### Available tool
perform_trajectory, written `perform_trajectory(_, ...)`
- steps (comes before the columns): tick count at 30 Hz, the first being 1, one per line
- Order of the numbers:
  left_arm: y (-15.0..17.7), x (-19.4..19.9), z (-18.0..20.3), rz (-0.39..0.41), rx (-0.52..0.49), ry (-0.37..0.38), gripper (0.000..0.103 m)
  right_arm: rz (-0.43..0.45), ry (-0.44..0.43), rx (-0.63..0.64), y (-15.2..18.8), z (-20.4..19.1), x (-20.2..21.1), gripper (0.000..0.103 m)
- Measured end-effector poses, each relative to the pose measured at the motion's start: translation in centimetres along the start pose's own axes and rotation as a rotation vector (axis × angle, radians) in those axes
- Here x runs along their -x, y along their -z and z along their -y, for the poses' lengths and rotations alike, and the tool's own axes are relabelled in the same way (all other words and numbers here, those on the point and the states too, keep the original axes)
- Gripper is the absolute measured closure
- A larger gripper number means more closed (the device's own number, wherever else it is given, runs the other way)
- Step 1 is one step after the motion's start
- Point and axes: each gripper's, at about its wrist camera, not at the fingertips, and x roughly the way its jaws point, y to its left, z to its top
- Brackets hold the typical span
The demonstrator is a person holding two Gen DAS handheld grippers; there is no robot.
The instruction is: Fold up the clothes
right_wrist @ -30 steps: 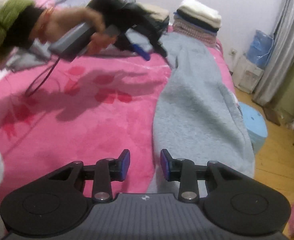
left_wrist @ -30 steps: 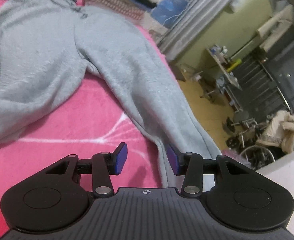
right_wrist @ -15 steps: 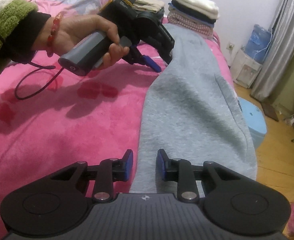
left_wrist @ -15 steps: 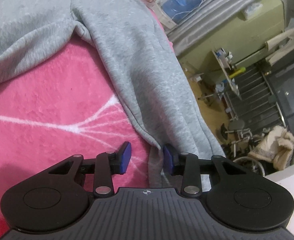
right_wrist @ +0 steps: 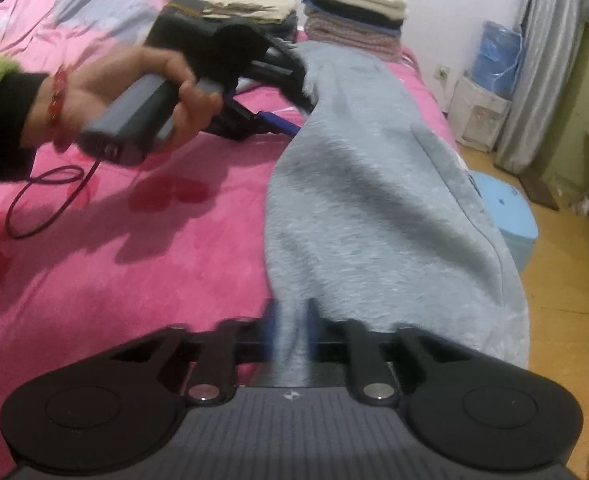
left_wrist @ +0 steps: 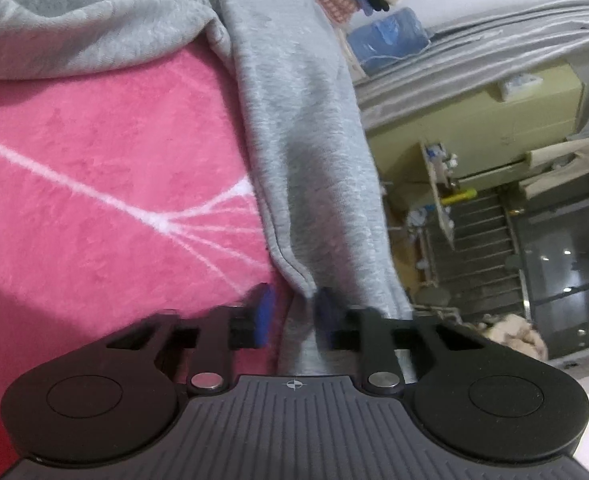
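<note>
Both grippers moved in onto the grey garment (right_wrist: 374,200) since a second ago, so a grab for folding looks close. Left gripper (left_wrist: 292,312), lower centre of its view, has a hemmed edge between narrow jaws; contact unclear. Right gripper (right_wrist: 292,332) likewise straddles an edge; grip uncertain. Garment lies stretched along the right of the pink bedcover (right_wrist: 154,240).

The left hand-held gripper (left_wrist: 292,312) has its two blue fingers a little apart, with grey cloth between them. A hand (right_wrist: 134,92) holds its handle, with a red bead band on the wrist. The right hand-held gripper (right_wrist: 292,332) has its fingers close together, and grey cloth sits between them too.
</note>
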Motion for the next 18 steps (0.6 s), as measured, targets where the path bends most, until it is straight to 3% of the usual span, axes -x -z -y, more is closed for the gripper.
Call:
perform_trajectory(5, 0.2, 2.2, 0.8, 0.075, -0.048, -0.042, 0.102, 0.035, -0.045, 0.008, -0.7, 0.1, 2.3, 0.100)
perform_trajectory(8, 0.2, 4.5, 1.5, 0.108, -0.114, -0.071, 0.102, 0.063, -0.113, -0.056, -1.5, 1.1, 4.2, 0.100)
perform_trajectory(15, 1.4, 5.6, 0.8, 0.104, -0.201, -0.220, 0.102, -0.035, -0.284, -0.149, -0.9, 2.2, 2.6, 0.100)
perform_trajectory(18, 1.4, 5.5, 0.5, 0.097, -0.218, -0.228, 0.102, -0.094, -0.345, -0.180, -0.4, 2.4, 1.3, 0.100)
